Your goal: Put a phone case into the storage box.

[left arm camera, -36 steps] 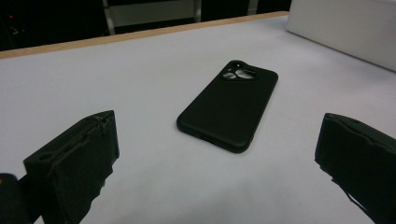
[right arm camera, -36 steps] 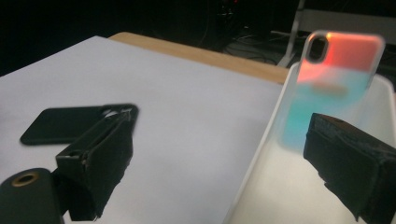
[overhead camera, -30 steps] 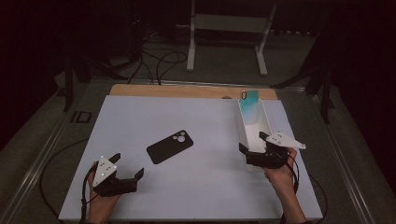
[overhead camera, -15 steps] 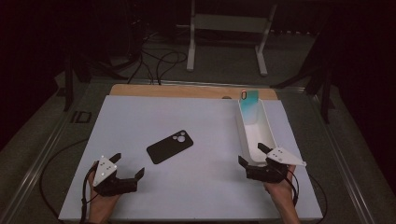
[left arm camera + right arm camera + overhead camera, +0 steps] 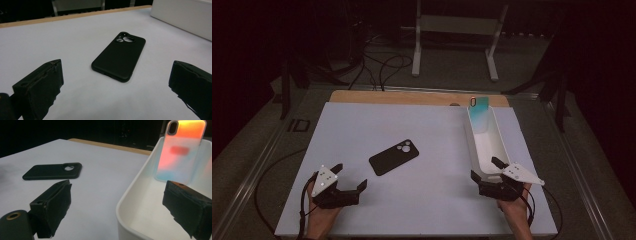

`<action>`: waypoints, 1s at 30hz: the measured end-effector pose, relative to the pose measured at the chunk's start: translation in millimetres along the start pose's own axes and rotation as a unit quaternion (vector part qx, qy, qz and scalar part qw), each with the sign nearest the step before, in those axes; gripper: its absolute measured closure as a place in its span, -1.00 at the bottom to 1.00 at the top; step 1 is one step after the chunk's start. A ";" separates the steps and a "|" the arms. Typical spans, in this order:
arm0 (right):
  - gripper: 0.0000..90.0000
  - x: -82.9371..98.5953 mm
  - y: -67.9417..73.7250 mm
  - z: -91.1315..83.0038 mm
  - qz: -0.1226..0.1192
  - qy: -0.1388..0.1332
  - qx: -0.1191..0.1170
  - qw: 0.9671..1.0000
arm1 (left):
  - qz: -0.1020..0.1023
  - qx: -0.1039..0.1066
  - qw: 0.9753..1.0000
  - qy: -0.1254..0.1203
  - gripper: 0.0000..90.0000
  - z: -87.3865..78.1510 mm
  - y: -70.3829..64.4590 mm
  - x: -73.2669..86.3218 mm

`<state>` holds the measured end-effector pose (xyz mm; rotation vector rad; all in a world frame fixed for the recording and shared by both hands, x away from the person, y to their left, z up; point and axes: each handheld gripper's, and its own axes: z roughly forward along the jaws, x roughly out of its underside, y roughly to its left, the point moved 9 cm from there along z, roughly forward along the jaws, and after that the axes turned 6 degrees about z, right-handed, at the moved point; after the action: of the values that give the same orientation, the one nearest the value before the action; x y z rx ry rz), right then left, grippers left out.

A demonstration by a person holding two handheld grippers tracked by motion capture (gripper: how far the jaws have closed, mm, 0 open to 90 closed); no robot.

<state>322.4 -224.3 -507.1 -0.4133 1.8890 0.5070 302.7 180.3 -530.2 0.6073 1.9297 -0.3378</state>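
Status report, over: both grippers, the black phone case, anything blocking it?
Left gripper open, empty. Right gripper open at white tray. Black phone case flat on table, untouched. Nothing blocking.

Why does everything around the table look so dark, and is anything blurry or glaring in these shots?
High view: light falls on the white table, the floor beyond is dim. Left gripper view: the black phone case is sharp with a soft sheen; the near jaws are blurred. Right gripper view: the iridescent case in the white tray glows orange, with a smudged patch.

Two phone cases: one black case (image 5: 394, 157) flat at the table's centre, one iridescent case (image 5: 479, 111) propped at two o'clock inside one white tray (image 5: 478, 155). Two grippers.
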 end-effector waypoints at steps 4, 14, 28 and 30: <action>-0.82 0.8 -0.5 1.1 0.002 0.000 0.001 1.000 | -0.002 0.009 1.000 -0.001 -0.99 -0.7 2.1 -10.9; -0.82 1.2 -1.5 2.2 0.003 0.000 0.002 1.000 | 0.007 0.032 0.999 0.025 -1.00 10.5 5.3 -25.5; -0.82 -0.2 -2.8 1.3 0.006 -0.004 0.003 1.000 | 0.023 0.061 0.995 0.071 -0.99 46.8 5.2 -32.7; -0.82 -0.3 -2.8 1.3 0.007 -0.003 0.002 1.000 | 0.027 0.064 0.995 0.078 -0.99 51.8 5.5 -33.6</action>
<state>325.0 -225.9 -507.7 -0.3965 1.8871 0.5134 356.5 150.8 -521.5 0.7888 2.0482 -0.3923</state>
